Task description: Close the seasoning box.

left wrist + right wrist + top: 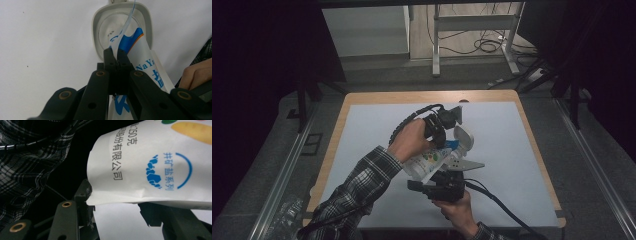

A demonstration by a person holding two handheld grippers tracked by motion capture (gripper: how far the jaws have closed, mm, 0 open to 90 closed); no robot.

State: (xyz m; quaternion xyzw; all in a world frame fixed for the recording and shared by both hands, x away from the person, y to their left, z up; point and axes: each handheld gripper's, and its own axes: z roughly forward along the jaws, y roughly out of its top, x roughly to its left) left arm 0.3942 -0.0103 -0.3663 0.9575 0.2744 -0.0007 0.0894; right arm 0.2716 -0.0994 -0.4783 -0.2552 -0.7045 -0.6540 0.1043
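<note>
Left claw (pixel 116 53): jaws fully closed, the thin top edge of the white salt bag (pixel 140 62) being pinched. Right claw (pixel 115 203): jaws partway apart, the bag's lower end being gripped. Bag being held above the white surface (pixel 512 150), over a small white bowl (pixel 120 25).

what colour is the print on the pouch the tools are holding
Mostly blue print on the white pouch, clearest in the left gripper view.

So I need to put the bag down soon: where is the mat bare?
The white mat is bare right of the grippers, also along its left side and far edge. It is crowded mid-mat, around the bag and grey container.
</note>
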